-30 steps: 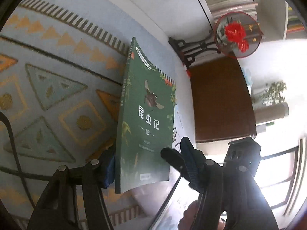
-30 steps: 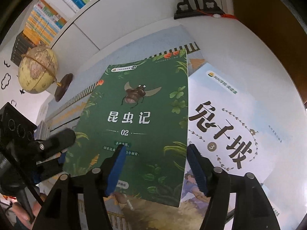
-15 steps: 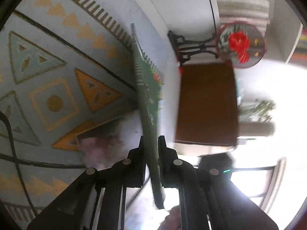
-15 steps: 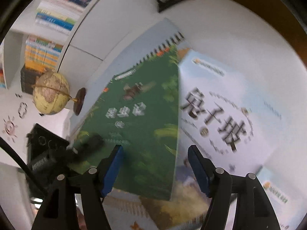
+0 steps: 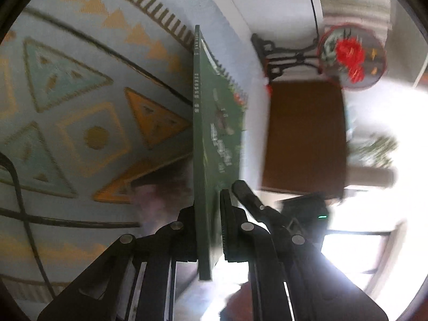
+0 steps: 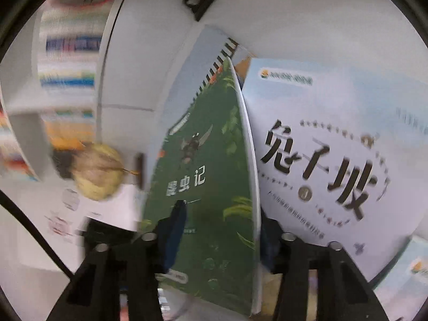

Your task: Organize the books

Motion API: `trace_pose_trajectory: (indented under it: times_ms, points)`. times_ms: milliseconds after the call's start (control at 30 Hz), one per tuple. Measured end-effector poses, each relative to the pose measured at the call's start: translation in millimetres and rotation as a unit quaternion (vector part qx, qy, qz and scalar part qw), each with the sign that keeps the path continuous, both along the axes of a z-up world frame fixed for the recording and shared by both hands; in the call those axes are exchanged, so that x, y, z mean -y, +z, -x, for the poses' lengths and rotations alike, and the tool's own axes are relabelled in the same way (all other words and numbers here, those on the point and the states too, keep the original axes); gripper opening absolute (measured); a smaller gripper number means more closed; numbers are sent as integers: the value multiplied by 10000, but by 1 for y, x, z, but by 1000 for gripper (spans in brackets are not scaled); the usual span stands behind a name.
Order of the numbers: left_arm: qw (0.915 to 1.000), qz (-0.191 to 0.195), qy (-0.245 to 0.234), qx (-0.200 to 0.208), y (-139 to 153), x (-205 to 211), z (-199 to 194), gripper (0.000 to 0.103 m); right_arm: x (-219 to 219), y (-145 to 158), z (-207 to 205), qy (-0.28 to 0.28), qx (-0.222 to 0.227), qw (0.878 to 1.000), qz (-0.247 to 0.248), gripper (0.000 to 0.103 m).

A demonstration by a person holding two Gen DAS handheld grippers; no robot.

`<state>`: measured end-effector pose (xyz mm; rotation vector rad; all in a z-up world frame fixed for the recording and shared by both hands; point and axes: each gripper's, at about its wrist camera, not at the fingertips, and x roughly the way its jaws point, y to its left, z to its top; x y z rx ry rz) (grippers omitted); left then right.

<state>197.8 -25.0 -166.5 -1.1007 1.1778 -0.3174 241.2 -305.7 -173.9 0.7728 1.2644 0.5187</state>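
Observation:
A green book with an insect on its cover (image 5: 214, 133) stands on edge, clamped at its spine end by my left gripper (image 5: 208, 230), which is shut on it. In the right wrist view the same green book (image 6: 214, 187) is tilted up between my right gripper's fingers (image 6: 171, 238); my right gripper (image 6: 219, 240) is open, its jaws standing on either side of the book's free edge. A pale blue book with large black characters (image 6: 334, 147) lies flat on the table to the right.
A patterned blue and orange mat (image 5: 80, 107) covers the table. A black iron stand (image 5: 283, 53) with a round red-flower ornament (image 5: 353, 58) is at the back. A globe (image 6: 99, 171) and bookshelves (image 6: 67, 53) are at the left. A brown chair (image 5: 305, 139) is beyond the table edge.
My left gripper has closed on the green book and lifted it from flat to standing on edge. My right gripper has swung round and stays open beside the book.

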Motion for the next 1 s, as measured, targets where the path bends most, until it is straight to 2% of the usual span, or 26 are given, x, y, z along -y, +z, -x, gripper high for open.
trace_pose_trajectory:
  times_ms: [33,67,100,167,233,267,333,400,500,600,867,933,1000]
  points:
    - [9989,-426,-162,105,7,4,1,9,-6,8,2,117,210,9992,308,33]
    - [9937,-1002,-406,290,17,12,1,9,-14,17,7,285,523,9959,685,31]
    - [9873,-1413,-580,437,25,19,4,10,-22,27,13,448,838,9900,1040,30]
    - [9659,-2316,-908,717,41,37,13,12,-42,46,29,825,1433,9712,1718,31]
    - [9480,-2866,-1085,861,52,49,22,14,-58,60,40,1073,1840,9558,2025,31]
    - [9445,-2961,-1080,924,57,51,29,16,-64,68,46,1143,2041,9496,2087,31]
    - [9445,-2959,-973,1041,68,46,41,18,-68,80,56,1209,2319,9422,2094,31]
    - [9399,-3079,-832,1218,84,40,59,20,-76,94,69,1372,2696,9294,2116,31]
    - [9296,-3365,-707,1325,108,30,80,20,-94,112,95,1761,3213,8988,2406,30]
    - [9204,-3575,-480,1508,133,15,103,20,-107,131,118,1940,3622,8783,2444,31]
    - [8986,-3929,297,1930,191,-59,172,20,-182,189,173,2139,4488,8417,2105,31]
    - [8939,-3954,455,2063,201,-87,191,20,-207,201,189,2117,4652,8350,2039,31]
    - [8888,-4013,531,2149,206,-117,210,20,-235,209,204,2045,4737,8337,1968,32]
